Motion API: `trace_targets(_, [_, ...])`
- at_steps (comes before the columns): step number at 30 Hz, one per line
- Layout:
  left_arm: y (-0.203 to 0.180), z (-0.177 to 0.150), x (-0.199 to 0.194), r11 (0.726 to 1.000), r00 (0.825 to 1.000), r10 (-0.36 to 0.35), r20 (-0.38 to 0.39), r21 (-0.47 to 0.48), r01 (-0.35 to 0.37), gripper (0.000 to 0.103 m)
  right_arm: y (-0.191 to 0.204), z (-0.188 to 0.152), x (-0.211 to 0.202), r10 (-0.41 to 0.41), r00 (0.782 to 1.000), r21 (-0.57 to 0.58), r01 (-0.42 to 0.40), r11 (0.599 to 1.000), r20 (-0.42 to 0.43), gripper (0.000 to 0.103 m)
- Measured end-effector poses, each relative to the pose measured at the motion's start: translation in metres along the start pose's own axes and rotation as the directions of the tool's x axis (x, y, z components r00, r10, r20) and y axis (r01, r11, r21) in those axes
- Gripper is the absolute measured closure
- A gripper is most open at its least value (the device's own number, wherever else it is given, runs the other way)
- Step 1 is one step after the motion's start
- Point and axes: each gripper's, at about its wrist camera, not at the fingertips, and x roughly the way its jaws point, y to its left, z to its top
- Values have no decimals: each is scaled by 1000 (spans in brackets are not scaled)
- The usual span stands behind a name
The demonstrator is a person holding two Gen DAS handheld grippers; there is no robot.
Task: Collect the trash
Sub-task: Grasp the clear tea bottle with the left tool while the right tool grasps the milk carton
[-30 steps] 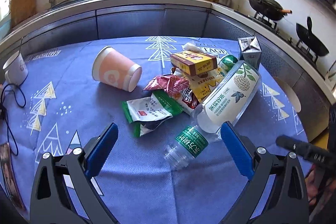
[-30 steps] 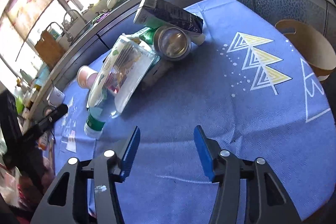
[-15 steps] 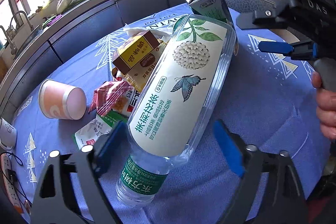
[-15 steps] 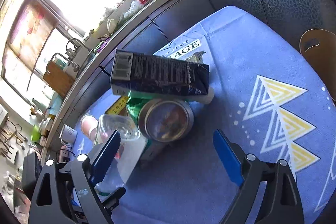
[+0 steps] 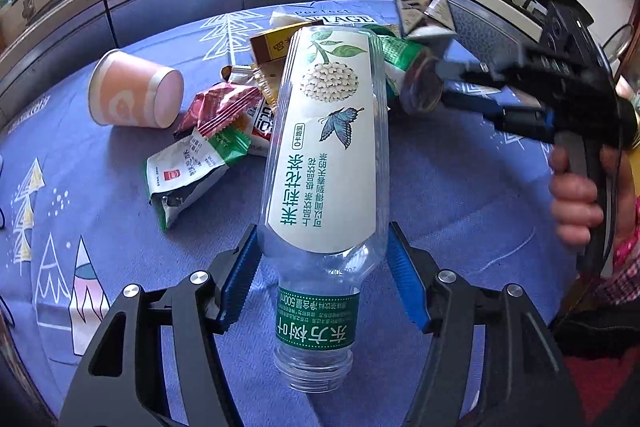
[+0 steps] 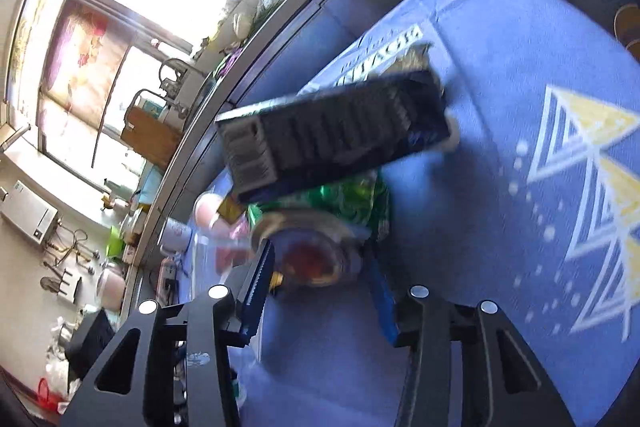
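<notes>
left wrist view: the left gripper (image 5: 322, 277) holds its blue pads against both sides of a clear plastic bottle (image 5: 328, 163), closed on the shoulder just above the green neck label; the open mouth points toward the camera and the base toward the trash pile. behind the bottle, on the blue tablecloth (image 5: 100, 227), lie a pink paper cup (image 5: 134, 95) on its side, a red snack wrapper (image 5: 216, 107), a white-and-green wrapper (image 5: 192, 167), a yellow box (image 5: 272, 43) and a silver-topped carton (image 5: 424, 15). the right gripper (image 5: 452, 87) enters from the right, at a green can (image 5: 408, 71). right wrist view (blurred): the right gripper (image 6: 320, 283) has its fingers on either side of the can (image 6: 312, 251), narrowly spread; whether they touch it cannot be told. the dark carton (image 6: 332, 135) lies just beyond the can.
</notes>
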Motion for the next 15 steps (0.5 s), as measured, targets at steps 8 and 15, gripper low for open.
trace_targets(8, [1, -2, -4, 999, 1000, -25, 14, -20, 25, 42, 9, -44, -25, 20, 1000, -27, -20, 999, -14, 56])
trace_targets(15, [-3, -1, -6, 999, 999, -33, 29, -21, 34, 43, -20, -49, -64, -21, 997, 76, 16, 997, 70, 35])
